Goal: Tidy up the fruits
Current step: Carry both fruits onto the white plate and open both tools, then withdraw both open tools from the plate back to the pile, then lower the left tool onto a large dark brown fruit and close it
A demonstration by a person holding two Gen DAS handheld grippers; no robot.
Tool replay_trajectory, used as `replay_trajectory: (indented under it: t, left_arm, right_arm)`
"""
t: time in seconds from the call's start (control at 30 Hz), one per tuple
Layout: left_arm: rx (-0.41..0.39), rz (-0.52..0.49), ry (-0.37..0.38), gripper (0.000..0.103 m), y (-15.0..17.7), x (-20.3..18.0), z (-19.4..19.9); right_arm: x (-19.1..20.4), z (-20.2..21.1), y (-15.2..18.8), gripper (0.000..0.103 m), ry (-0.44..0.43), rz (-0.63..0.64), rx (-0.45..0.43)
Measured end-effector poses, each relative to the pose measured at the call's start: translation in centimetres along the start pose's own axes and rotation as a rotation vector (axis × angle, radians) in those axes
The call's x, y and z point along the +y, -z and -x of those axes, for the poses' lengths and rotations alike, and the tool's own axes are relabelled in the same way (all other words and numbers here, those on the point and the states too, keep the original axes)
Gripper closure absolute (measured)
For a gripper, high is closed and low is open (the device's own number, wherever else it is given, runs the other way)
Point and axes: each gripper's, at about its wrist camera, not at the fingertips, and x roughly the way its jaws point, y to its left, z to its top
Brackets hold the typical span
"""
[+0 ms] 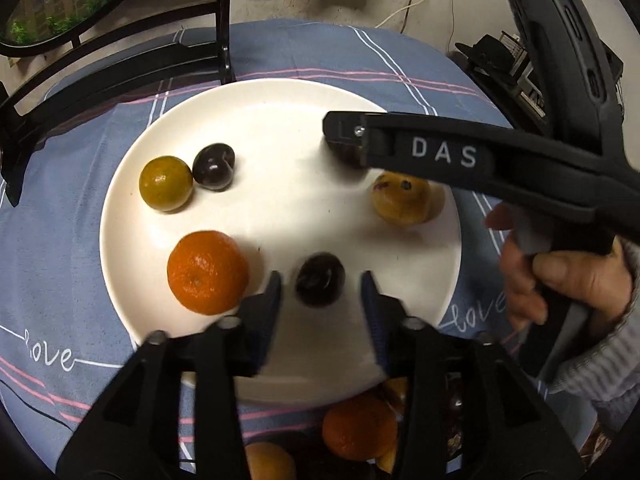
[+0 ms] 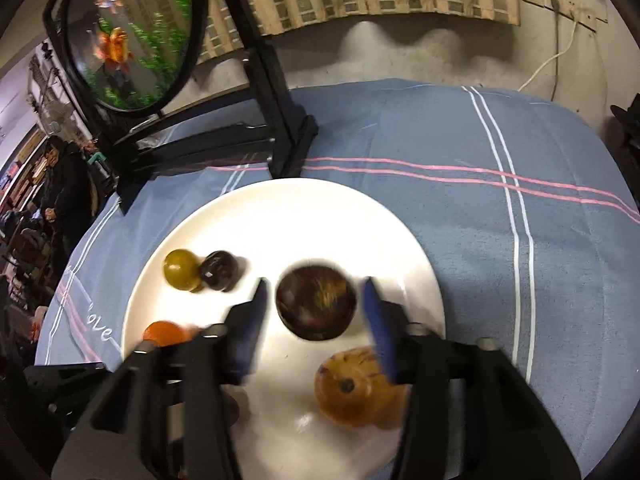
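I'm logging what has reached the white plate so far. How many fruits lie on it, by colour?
Dark purple: 3
Bright orange: 1
Green-yellow: 1
Yellow-orange, spotted: 1
Total: 6 on the plate

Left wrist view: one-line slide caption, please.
Open left gripper straddles a dark round plum on the white round plate, beside a bright orange mandarin.
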Motion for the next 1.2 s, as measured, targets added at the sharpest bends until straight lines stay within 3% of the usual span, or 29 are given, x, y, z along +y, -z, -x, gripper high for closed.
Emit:
replay_trajectory:
  t: [0.1,0.23,0.4,0.6,0.8,0.93,1.2]
  left_arm:
    - [-0.016,-0.005,-0.005,0.05,-0.2,-0.1,0.5]
    - [-0.059,0.015,0.002,0.05,-0.2,0.1,3.4]
    - [-0.098,0.034,-0.062,0.047,2.4,1.4,8.3]
    - [-0.042,0.115,-0.124,0.046,10.0,3.3,12.1]
    - [0.042,0.168,-0.156,0.046,16.6,4.5,12.5]
    - [0.059,0.174,-0.162,0.046,17.8,4.4,11.5]
    - [0.042,0.135,-0.147,0.046,16.7,3.9,9.5]
  right_arm:
    - [0.0,1.4,-0.5,0.036,0.017,0.018,-0.043]
    - [-0.7,7.4,-1.3,0.036,0.016,-0.018,-0.174]
    - [-1.3,14.4,2.5,0.035,0.046,-0.061,-0.233]
    - [-0.4,17.7,12.5,0.035,0.051,-0.111,-0.123]
    - [0.4,19.6,21.1,0.035,0.055,-0.144,-0.017]
    - [0.7,20.4,23.3,0.035,0.046,-0.162,0.033]
    - [2.2,22.5,23.3,0.035,0.089,-0.091,0.012]
